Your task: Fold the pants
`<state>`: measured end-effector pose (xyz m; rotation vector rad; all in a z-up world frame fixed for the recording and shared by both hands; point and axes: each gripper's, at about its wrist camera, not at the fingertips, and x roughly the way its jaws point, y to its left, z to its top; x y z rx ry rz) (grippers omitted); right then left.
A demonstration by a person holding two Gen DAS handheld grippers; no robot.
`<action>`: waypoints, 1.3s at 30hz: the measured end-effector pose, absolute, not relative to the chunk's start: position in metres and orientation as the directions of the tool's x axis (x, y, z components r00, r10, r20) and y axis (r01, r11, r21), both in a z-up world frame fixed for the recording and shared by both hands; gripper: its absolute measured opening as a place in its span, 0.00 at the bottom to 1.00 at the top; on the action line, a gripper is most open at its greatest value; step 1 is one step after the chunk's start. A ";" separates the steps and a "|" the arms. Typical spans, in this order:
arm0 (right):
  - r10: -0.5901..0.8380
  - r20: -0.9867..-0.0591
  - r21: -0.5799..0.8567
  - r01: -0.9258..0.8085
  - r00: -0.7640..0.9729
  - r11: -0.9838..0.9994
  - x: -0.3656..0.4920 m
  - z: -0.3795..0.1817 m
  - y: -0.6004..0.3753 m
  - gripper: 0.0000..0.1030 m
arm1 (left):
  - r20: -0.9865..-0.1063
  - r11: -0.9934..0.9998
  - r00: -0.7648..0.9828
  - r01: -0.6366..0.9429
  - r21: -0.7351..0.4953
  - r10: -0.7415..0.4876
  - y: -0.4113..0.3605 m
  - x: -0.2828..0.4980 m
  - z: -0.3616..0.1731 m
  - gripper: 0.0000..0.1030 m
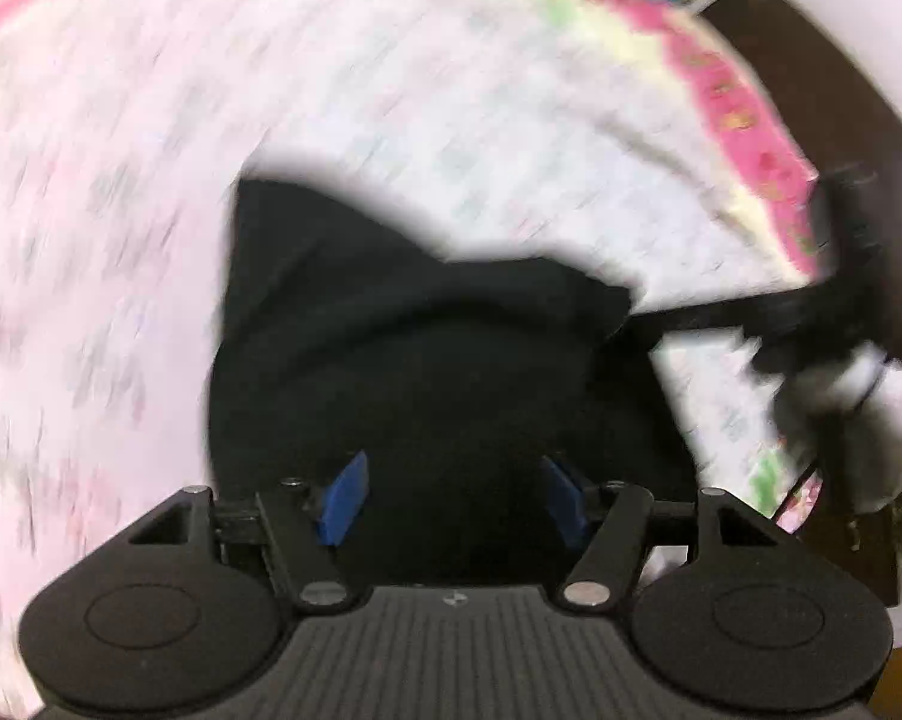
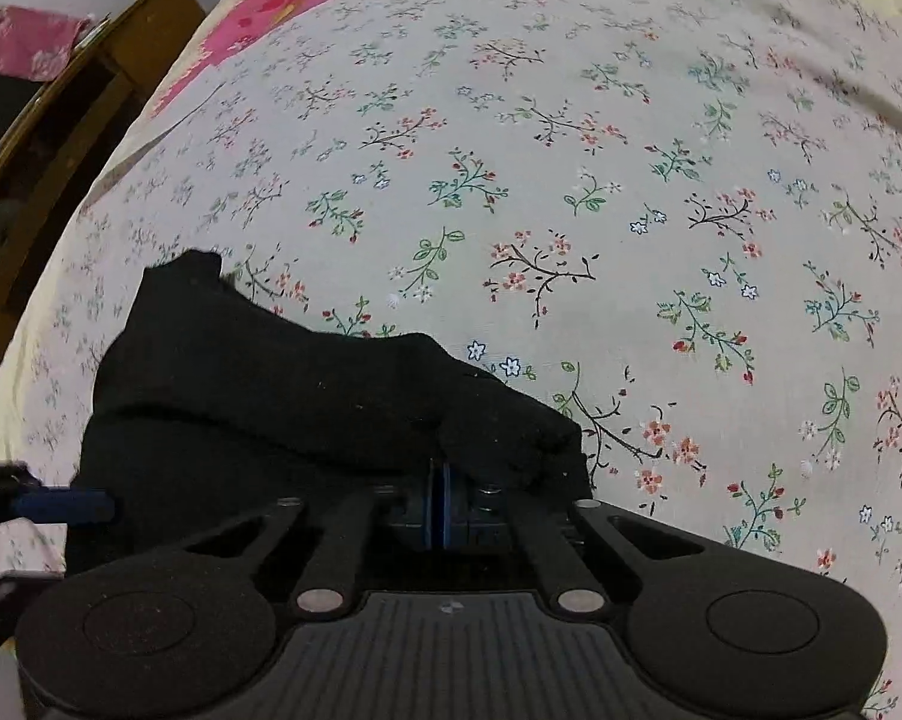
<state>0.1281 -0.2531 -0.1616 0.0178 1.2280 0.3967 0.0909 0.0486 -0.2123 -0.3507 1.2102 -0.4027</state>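
- Left wrist view: the left gripper hangs over the black pants, blue pads apart, gripping nothing.
- Right gripper has its jaws pressed together at the pants' edge on the floral bedsheet.

Blurred view. Left tongs parted, blue pads spread over black pants on floral bedsheet. Right tongs at the pants' right corner.
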 end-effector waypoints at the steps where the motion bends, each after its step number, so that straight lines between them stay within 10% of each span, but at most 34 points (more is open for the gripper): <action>1: 0.301 -0.914 0.218 -0.297 0.271 0.930 0.131 -0.162 -0.251 0.00 | -0.841 0.882 0.266 0.104 -0.460 -0.471 0.053 0.081 -0.223 0.68; 18: 0.287 -0.933 0.200 -0.352 0.215 0.914 0.150 -0.173 -0.235 0.00 | -0.868 0.947 0.380 0.162 -0.277 -0.319 0.063 0.066 -0.219 0.66; 24: 0.297 -0.932 0.207 -0.368 0.209 0.906 0.149 -0.172 -0.234 0.00 | -0.885 0.910 0.261 -0.048 -0.412 -0.387 0.083 0.051 -0.251 0.54; 27: 0.302 -0.931 0.210 -0.376 0.206 0.902 0.149 -0.173 -0.235 0.00 | -0.901 0.934 0.248 0.053 -0.354 -0.355 0.078 0.043 -0.234 0.42; 39: 0.299 -0.935 0.203 -0.404 0.192 0.892 0.147 -0.171 -0.225 0.00 | -0.917 0.864 0.307 0.498 -0.074 -0.255 0.078 0.037 -0.224 0.47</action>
